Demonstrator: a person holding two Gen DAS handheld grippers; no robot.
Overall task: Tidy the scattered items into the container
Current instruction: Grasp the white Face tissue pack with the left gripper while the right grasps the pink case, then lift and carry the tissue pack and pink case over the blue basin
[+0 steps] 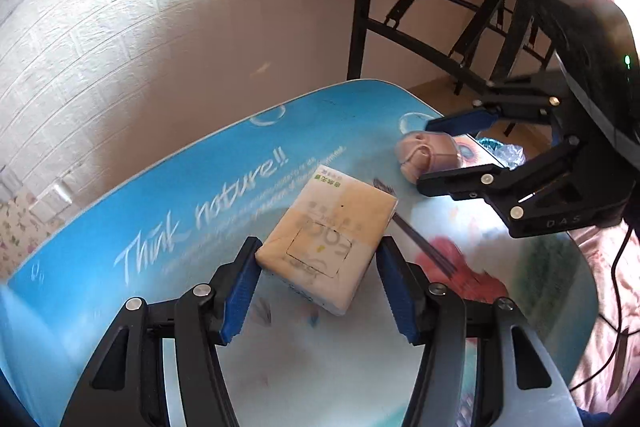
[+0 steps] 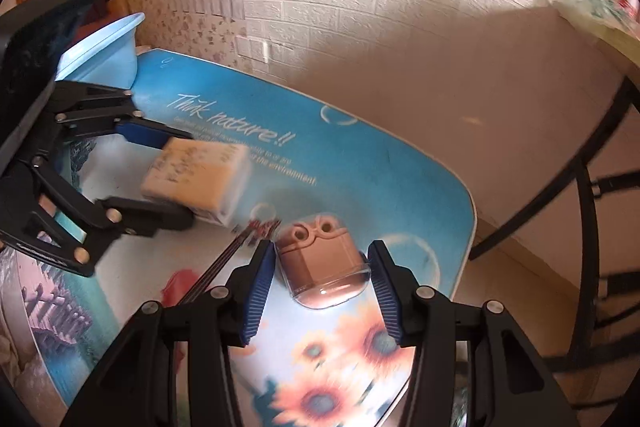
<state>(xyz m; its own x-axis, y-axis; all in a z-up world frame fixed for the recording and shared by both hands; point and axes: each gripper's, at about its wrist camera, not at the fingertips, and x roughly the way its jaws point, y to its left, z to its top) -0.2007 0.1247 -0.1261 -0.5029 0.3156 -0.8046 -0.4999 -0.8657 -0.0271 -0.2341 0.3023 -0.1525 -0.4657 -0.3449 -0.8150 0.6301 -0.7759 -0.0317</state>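
Left wrist view: the left gripper (image 1: pixel 318 277) points down at a tissue pack (image 1: pixel 328 239) lying on the table (image 1: pixel 160 187); the pack sits between the two blue pads, its near corner at twelve o'clock from the gripper's middle; the left pad touches the pack's corner, the right pad (image 1: pixel 396 291) stands just beside its edge with a sliver of gap, so the jaws are half spread and not yet pinching. At two o'clock from the pack the right gripper (image 1: pixel 444 155) brackets a pink case (image 1: pixel 424 155). Right wrist view: the right gripper (image 2: pixel 322 291) straddles the pink case (image 2: pixel 320 263), which lies flat in a clear shell; the left pad (image 2: pixel 260 291) is touching or nearly touching it, the right pad is apart; jaws half spread. At ten o'clock, a blue tub (image 2: pixel 108 47) stands at the table's far corner; thin dark sticks (image 2: pixel 224 263) lie between pack and case.
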